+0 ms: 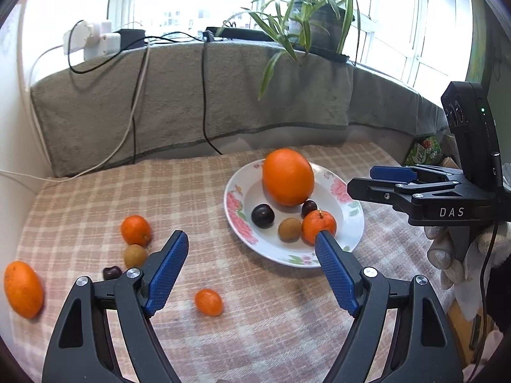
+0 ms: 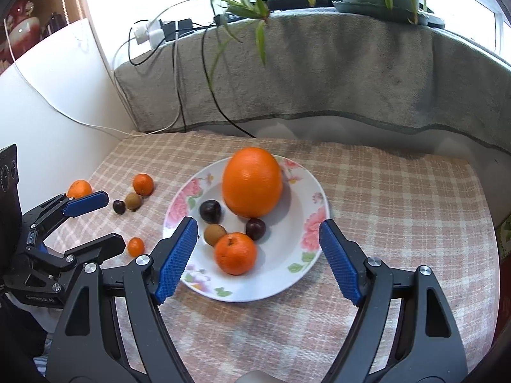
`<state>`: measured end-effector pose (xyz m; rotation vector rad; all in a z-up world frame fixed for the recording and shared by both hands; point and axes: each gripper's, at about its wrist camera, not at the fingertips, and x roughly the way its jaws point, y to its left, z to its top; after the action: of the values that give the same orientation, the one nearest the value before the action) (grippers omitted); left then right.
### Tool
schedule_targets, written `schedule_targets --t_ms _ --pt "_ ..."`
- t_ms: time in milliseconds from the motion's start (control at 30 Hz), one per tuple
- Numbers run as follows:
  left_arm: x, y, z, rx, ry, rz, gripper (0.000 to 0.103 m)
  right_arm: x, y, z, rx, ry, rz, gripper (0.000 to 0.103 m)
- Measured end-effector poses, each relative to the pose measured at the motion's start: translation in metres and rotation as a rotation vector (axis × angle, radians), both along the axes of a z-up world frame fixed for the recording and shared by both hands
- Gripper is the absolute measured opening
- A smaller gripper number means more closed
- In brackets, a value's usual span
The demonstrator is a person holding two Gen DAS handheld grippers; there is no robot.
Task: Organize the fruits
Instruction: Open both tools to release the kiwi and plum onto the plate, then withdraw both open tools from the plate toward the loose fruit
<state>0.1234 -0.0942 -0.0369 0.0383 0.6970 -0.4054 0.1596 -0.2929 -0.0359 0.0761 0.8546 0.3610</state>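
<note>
Hovering with jaws wide and empty, the left gripper and right gripper flank the plate holding five fruits. Five lie loose on the counter's left; the near small orange deserves a centred, gentle grasp.

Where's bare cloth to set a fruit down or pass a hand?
Free: checked cloth right of the plate and behind it up to the grey towel. Crowded: left of the plate, with loose mandarins, a cherry and the left gripper.

Ten fruits, one plate
</note>
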Motion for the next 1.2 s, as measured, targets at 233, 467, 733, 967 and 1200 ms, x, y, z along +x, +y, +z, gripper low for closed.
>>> schedule_targets --t_ms 233,467,733,967,1200 --pt "-0.009 0.021 0.006 -0.007 -0.019 0.034 0.082 -0.007 0.023 0.007 0.003 -0.011 0.035 0.081" --pt "-0.014 0.047 0.005 -0.01 -0.024 0.085 0.082 -0.014 0.046 0.01 0.007 -0.018 0.077 0.081" --pt "-0.015 0.089 -0.008 0.0 -0.002 0.167 0.082 -0.024 0.07 0.004 0.034 -0.006 0.132 0.081" --pt "-0.011 0.112 -0.026 0.011 0.027 0.204 0.082 -0.031 0.094 -0.007 0.052 0.019 0.2 0.081" --pt "-0.003 0.121 -0.042 -0.006 0.066 0.214 0.078 -0.039 0.118 -0.018 0.066 0.038 0.266 0.081"
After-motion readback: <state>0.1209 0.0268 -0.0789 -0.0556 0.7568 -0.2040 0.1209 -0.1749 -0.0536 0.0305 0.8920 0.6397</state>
